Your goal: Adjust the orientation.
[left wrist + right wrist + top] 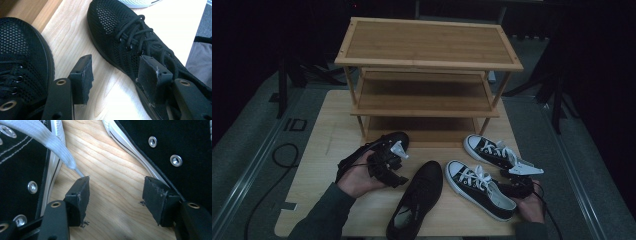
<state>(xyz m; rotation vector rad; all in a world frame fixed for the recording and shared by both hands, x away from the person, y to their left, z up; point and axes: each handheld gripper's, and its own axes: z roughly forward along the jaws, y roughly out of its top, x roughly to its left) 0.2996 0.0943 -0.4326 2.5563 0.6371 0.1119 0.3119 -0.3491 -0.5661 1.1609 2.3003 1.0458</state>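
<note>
Two black mesh shoes lie on the wooden table (324, 150): one by the rack's foot (384, 141), one in the middle front (419, 195). To their right are two black canvas sneakers with white laces, a near one (479, 190) and a far one (489, 149). My left gripper (392, 172) sits between the mesh shoes. Its jaws (116, 67) are open over bare wood, and the right pad (152, 77) stands beside the middle shoe (125, 37). My right gripper (511, 179) is low between the sneakers, open (116, 182), with a white lace (47, 142) just left of it.
A three-shelf bamboo shoe rack (427, 62) stands at the back of the table with its shelves bare. A black cable (282, 155) loops on the grey floor at the left. Dark stands flank the rack on both sides.
</note>
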